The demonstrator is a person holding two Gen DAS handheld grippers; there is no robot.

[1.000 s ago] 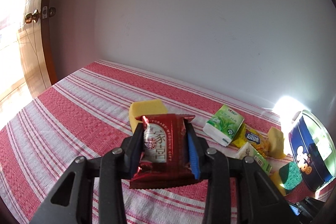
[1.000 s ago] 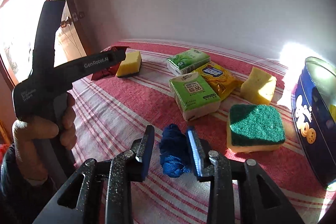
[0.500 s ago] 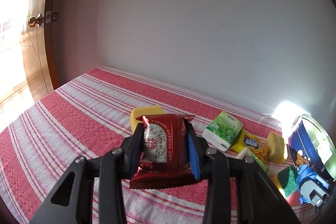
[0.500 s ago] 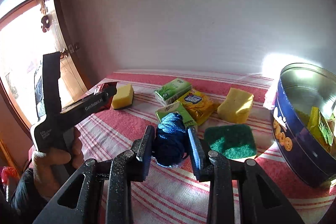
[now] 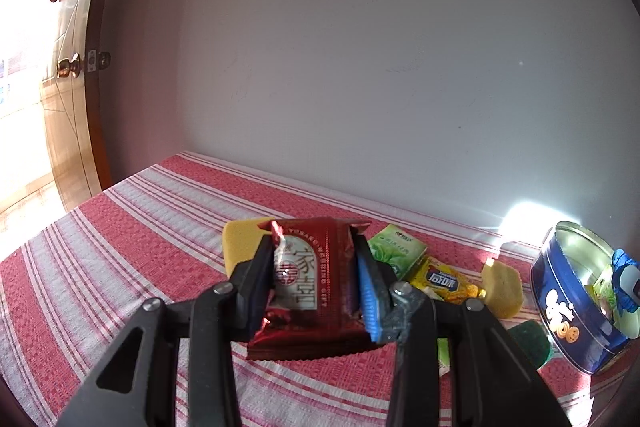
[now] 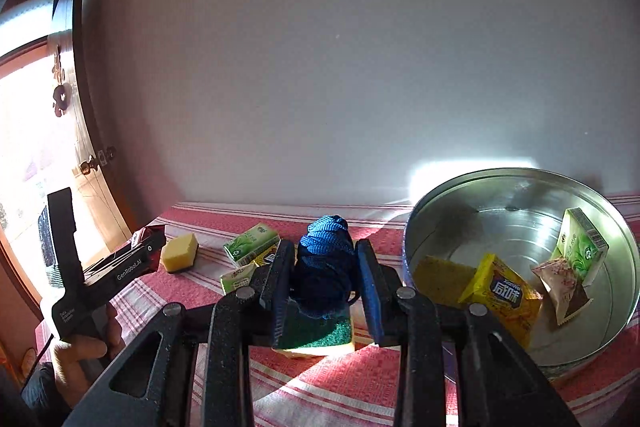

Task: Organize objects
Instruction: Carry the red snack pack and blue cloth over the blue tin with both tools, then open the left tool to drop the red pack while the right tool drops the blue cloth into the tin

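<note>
The table (image 6: 352,379), under a red-and-white striped cloth, carries everything; its far edge meets the wall. The round tin (image 6: 520,359) stands at the table's right end, open side up, already holding several packets.

The right gripper (image 6: 325,281) is clamped on the blue cord bundle (image 6: 326,259), which stands upright between the pads. Its jaws have just been closing, with the bundle between them. The tin lies immediately to the right of this gripper, so the right hand is the nearer one for a drop.

The left gripper (image 5: 316,283) is clamped on the red snack packet (image 5: 308,275), long axis upright. From it the tin (image 5: 576,307) lies well apart, toward the right end.
</note>
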